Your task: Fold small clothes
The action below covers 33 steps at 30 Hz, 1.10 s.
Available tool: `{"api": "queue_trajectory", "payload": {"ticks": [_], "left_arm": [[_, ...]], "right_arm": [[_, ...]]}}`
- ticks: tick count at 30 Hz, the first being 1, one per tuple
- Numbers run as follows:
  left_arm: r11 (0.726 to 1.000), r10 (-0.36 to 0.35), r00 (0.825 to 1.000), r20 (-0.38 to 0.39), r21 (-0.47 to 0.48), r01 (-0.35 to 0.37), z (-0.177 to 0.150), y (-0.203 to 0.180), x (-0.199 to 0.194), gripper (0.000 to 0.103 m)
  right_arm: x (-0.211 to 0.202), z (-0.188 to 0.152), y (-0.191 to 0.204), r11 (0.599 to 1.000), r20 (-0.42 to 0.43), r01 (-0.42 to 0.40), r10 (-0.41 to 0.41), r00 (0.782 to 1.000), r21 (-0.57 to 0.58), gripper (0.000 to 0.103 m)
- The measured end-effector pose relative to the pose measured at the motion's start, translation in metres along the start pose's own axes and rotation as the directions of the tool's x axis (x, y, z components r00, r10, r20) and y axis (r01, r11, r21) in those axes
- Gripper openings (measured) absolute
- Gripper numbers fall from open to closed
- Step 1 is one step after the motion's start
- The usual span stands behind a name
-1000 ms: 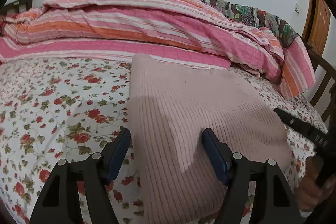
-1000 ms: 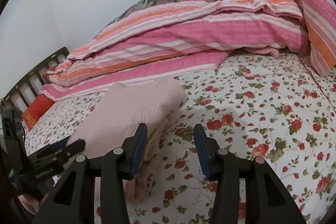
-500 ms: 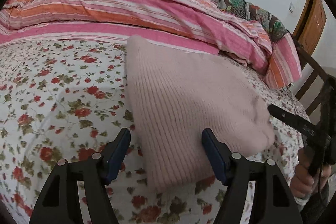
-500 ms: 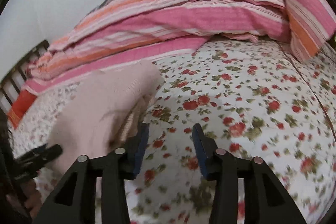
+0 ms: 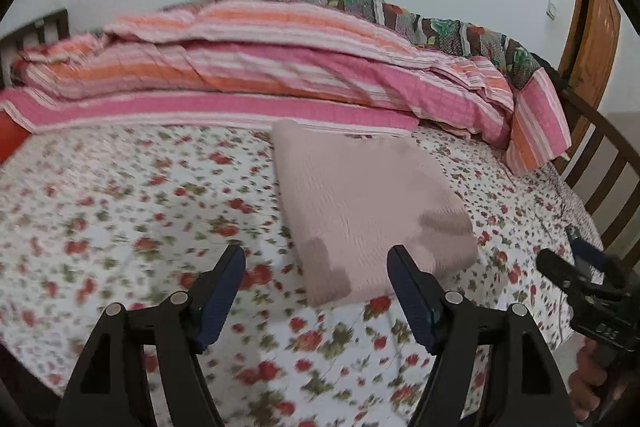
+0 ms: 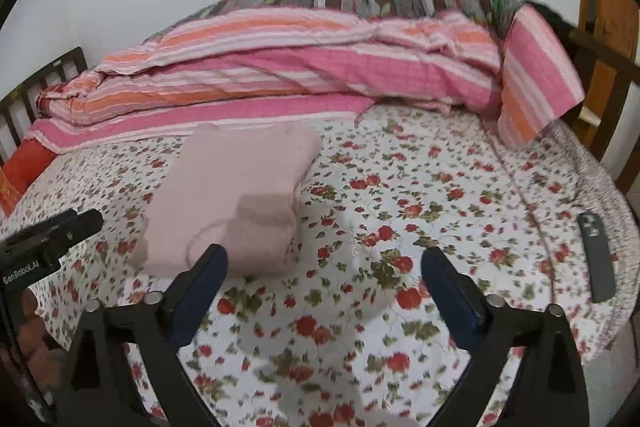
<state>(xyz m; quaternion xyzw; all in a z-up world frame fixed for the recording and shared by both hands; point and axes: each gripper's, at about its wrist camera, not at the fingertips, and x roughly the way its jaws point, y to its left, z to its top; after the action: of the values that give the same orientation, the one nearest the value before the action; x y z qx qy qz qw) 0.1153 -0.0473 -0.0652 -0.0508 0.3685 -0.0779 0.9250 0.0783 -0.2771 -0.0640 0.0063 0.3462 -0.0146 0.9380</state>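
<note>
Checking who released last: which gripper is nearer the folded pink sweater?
Left. The left gripper faces the folded pink sweater's near edge; the right gripper hangs beside it, jaws opening, empty.

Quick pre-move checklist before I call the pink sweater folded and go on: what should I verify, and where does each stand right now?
1. Pink sweater lies folded on the floral sheet: ok.
2. Left gripper clear of cloth, jaws opening: ok.
3. Right gripper empty, jaws opening: ok.
4. Fold edges tidy: not ok, a loose edge shows at the near end.
5. Phone out of the way at the bed edge: ok.
6. More clothes waiting: cannot tell.
</note>
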Motion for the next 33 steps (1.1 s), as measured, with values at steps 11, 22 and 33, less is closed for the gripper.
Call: {"api": "queue_trajectory", "payload": {"ticks": [11,22,33], "left_arm": [[0.997,0.067,0.997,0.038,0.038,-0.068,-0.017,-0.011,-0.06,0.075],[0.996,0.076,0.996,0.049,0.044,-0.078,-0.025,-0.018,-0.079,0.078],[0.994,0.094,0.993,0.069,0.045,-0.097,-0.023,-0.02,-0.089,0.079]], "right_arm": [[-0.059,-0.014,0.007,1.0,0.047,0.016,-0.016,0.999,-0.007,0.103],[-0.069,-0.025,0.0,0.999,0.045,0.018,-0.019,0.999,0.028,0.103],[-0.075,-0.025,0.002,1.0,0.053,0.023,-0.024,0.998,0.021,0.103]]}}
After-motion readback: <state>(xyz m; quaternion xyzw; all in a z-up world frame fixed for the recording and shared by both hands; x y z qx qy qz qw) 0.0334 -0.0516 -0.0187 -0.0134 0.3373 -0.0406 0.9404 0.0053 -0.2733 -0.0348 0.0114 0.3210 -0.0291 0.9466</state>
